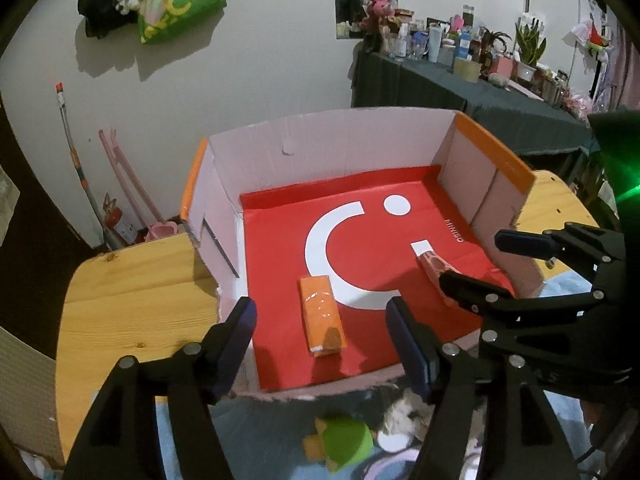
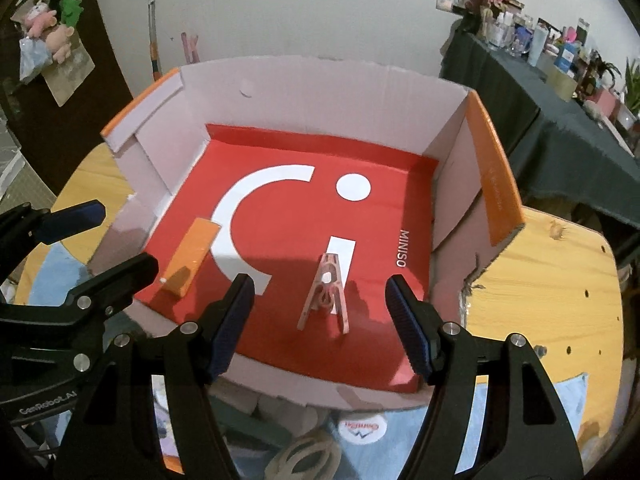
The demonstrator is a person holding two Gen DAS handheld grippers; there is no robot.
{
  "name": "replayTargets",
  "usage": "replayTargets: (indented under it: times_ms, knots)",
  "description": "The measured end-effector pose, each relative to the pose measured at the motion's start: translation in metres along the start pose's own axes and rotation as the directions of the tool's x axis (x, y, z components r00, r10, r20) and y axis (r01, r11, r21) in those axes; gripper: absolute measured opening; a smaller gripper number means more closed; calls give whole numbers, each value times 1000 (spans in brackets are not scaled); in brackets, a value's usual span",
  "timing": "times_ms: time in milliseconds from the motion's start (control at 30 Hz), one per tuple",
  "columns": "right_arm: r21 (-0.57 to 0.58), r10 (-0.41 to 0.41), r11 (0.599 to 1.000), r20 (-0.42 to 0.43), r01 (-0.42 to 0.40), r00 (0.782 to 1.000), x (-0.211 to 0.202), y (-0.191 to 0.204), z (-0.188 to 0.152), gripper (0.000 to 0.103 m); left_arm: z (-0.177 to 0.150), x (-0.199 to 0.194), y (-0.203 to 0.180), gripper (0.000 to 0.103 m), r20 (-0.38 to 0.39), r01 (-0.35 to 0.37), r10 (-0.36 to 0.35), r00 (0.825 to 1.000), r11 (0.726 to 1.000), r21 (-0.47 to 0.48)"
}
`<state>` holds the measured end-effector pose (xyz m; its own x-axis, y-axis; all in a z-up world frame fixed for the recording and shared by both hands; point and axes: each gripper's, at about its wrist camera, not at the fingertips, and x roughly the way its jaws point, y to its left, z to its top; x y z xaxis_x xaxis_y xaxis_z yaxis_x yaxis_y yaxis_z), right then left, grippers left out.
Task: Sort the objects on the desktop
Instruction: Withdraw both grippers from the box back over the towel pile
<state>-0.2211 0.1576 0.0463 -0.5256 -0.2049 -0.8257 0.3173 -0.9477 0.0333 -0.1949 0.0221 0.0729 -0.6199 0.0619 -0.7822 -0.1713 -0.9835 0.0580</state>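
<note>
While the cardboard box (image 2: 320,92) is standing open on the wooden table (image 2: 560,300), we are seeing two things already lying on its red floor: the orange packet (image 1: 322,320) toward the left side and the pink clothespin (image 2: 326,292) more to the right, well apart from each other. We are judging that the sorting is partly done, because some small objects, which are blurred, are still waiting in front of the box. We are holding both claws over the near wall, both pointing steeply down. The left gripper (image 1: 320,344) is spread and holding nothing, and the right gripper (image 2: 320,324) is also spread and empty.
</note>
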Motion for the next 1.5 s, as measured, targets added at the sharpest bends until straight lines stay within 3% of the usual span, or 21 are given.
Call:
replayTargets:
  times_ms: [467, 533, 767, 1067, 1500]
  knots:
    - [-49, 24, 999, 93, -19, 995, -71, 23, -27, 68, -35, -72, -6, 78, 96, 4, -7, 995, 999, 32]
    - [-61, 20, 998, 107, -13, 994, -79, 26, -31, 73, -43, -83, -8, 79, 112, 14, -18, 994, 999, 37]
    - [-85, -2, 996, 128, 13, 992, -104, 30, -63, 73, -74, -109, -17, 82, 141, 46, -56, 988, 996, 77]
    - [-94, -16, 995, 75, 23, 997, -104, 23, -103, 73, -117, -105, -32, 83, 89, 97, -109, 990, 987, 126]
    - [-72, 40, 997, -14, -41, 999, -90, 11, -140, 73, -159, -77, -38, 82, -18, 164, -163, 986, 974, 154]
